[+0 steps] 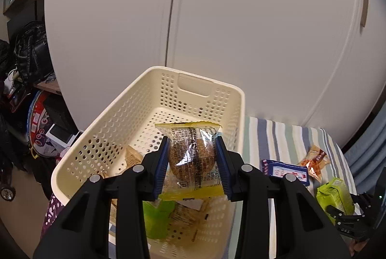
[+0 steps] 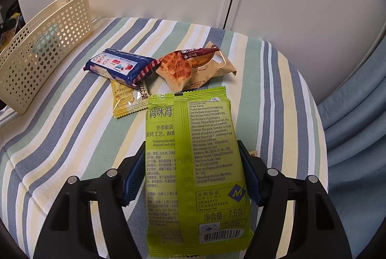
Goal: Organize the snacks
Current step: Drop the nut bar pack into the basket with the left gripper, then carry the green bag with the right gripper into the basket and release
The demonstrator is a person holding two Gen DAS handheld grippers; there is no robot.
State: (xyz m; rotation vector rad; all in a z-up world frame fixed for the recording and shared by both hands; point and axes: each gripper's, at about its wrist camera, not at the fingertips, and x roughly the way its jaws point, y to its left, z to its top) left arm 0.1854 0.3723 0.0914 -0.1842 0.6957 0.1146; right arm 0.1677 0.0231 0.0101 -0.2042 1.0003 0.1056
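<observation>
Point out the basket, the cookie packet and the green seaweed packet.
basket (image 1: 154, 73): left wrist view, far rim.
cookie packet (image 1: 191, 157): left wrist view, clear middle.
green seaweed packet (image 2: 193, 162): right wrist view, printed back.

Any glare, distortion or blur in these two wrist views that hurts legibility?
Left wrist view: strong fisheye bowing of the white cabinet doors; glare streaks on the clear-and-yellow cookie wrapper held by the left gripper obscure its print. Right wrist view: even lighting, the green seaweed packet text sharp in the right gripper; the striped cloth curves toward dark corners.
</observation>
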